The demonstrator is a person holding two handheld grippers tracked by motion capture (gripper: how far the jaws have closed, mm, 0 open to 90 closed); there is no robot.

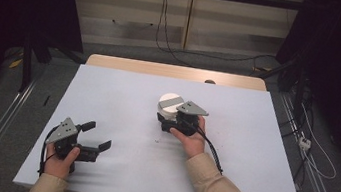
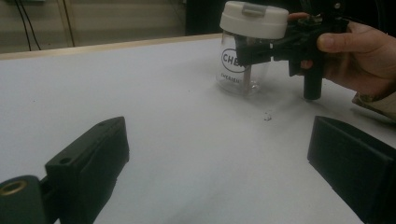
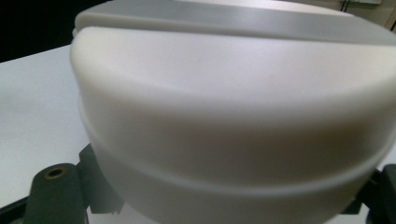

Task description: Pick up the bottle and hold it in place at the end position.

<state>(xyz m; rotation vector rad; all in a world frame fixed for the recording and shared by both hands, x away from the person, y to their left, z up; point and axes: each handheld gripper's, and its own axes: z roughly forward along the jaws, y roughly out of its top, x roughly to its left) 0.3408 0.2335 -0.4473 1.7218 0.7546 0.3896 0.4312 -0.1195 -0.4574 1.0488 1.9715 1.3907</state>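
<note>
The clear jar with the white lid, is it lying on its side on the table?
No, the jar stands upright on the table, its white lid on top, with the right gripper clamped on it.

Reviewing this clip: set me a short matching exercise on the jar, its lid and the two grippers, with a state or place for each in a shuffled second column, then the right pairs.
Column one:
1. clear glass jar with dark printed lettering
2. cream round plastic lid
3. left gripper
4. right gripper

Column two:
A. jaws apart, nothing between them
B. closed on the jar just below the lid
C. standing upright on the white table top
D. sitting on top of the jar

Pairs: 1-C, 2-D, 3-A, 4-B
</note>
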